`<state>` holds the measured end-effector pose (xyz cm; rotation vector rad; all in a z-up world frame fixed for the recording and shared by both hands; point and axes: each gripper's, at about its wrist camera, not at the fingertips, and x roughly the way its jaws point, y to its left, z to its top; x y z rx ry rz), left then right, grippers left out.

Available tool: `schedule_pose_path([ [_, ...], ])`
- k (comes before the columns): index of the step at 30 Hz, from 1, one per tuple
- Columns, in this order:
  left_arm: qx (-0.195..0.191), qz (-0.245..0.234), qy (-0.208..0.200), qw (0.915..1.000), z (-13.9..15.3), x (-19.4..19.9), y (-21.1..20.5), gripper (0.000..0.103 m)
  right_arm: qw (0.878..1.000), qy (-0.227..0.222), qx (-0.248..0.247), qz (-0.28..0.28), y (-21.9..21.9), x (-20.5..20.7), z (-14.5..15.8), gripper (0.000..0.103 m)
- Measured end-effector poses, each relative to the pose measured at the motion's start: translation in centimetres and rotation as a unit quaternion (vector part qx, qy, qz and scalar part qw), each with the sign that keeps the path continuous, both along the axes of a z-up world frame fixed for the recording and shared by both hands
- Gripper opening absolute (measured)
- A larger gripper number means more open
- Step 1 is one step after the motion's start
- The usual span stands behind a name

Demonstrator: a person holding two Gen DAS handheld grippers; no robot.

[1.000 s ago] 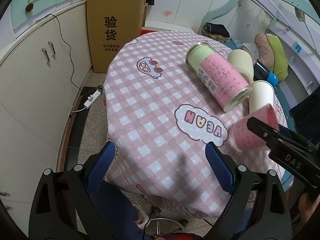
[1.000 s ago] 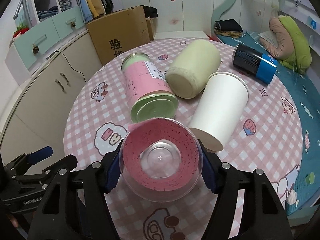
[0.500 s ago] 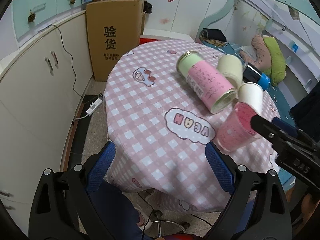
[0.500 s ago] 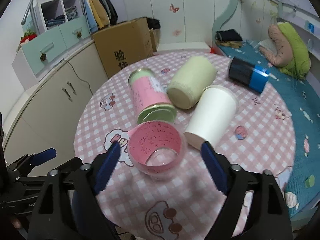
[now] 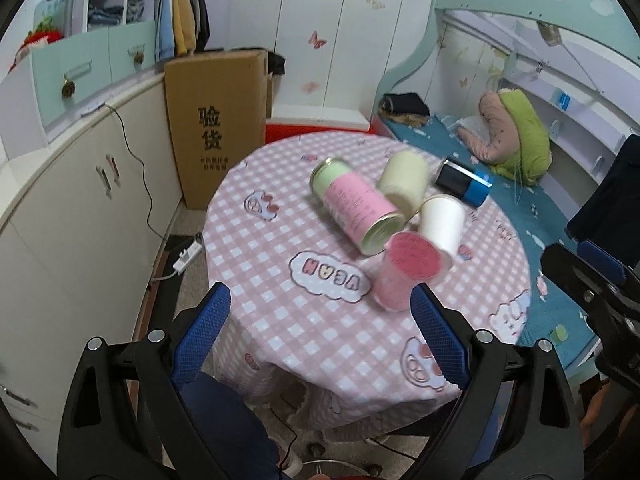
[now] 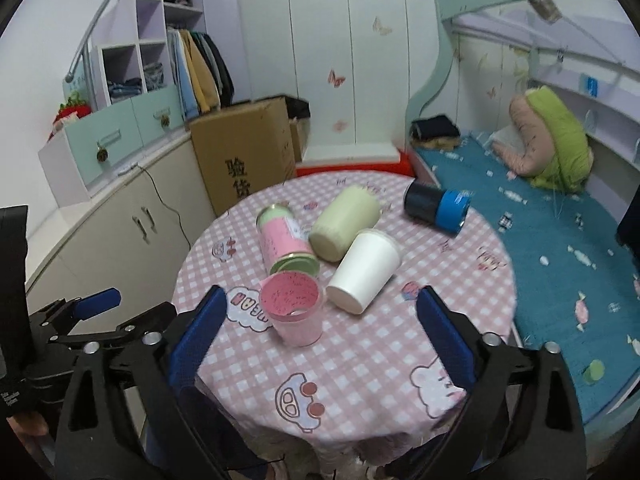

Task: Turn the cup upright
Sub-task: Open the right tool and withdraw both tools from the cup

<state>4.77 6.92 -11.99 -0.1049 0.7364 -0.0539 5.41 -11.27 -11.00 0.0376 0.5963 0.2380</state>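
A: What changed?
B: Right gripper (image 6: pixel 318 326) let go, backed off, jaws wide, empty. Cup (image 6: pixel 295 309) now upright on table (image 6: pixel 400 352), 6 o'clock of can (image 6: pixel 285 240).
A: Left gripper (image 5: pixel 320 330)?
B: Open, holding nothing. Flip looks done.

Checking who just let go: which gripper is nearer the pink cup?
Right. The right gripper has the pink cup just ahead between its open fingers; the left gripper sits farther back, cup toward its right finger.
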Motion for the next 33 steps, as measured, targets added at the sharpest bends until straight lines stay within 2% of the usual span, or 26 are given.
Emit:
schedule_pose_path([
  [9,0.004,-0.012,-0.051,0.9986,3.2,-3.5,-2.1,0.093,0.999,-0.045,-0.002,-0.004,-1.2,-4.5,2.5,0.095],
  [12,0.016,-0.011,-0.078,0.9968,4.5,-4.9,-2.9,0.093,0.998,-0.065,-0.002,-0.008,-1.6,-6.0,3.4,0.095],
  [16,0.029,-0.001,-0.124,0.9918,6.3,-6.8,-3.6,0.094,0.996,-0.087,0.0,-0.01,-2.0,-7.7,4.3,0.096],
  [21,0.038,0.0,-0.162,0.9861,7.7,-8.4,-4.2,0.094,0.994,-0.112,0.004,-0.012,-2.6,-9.5,5.3,0.096],
  [33,0.053,0.001,-0.214,0.9753,9.3,-10.7,-5.3,0.095,0.989,-0.143,0.016,-0.018,-3.6,-11.4,6.3,0.096],
])
